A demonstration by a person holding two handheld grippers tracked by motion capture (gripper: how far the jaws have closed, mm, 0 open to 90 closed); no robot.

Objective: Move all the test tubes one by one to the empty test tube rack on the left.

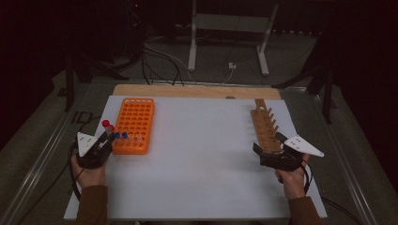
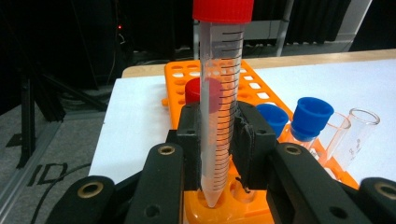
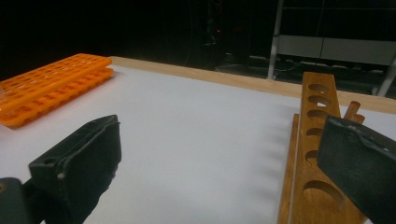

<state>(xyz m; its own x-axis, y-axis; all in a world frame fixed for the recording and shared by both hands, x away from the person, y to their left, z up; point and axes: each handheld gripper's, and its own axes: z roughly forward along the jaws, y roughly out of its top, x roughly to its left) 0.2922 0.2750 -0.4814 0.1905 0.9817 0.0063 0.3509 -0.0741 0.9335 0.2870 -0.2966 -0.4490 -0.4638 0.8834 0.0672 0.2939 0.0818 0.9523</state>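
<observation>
The left gripper (image 2: 219, 154) is clenching a light, slippery red-capped centrifuge tube (image 2: 220, 107) mid-barrel over the orange rack (image 2: 275, 100), while the right gripper (image 3: 224, 172) is gaping empty.

Two racks: one orange plastic rack (image 1: 133, 124); one wooden rack (image 1: 264, 127); two red-capped tubes (image 2: 219, 93); two blue-capped tubes (image 2: 308, 121); two uncapped glass tubes (image 2: 357, 133).
</observation>
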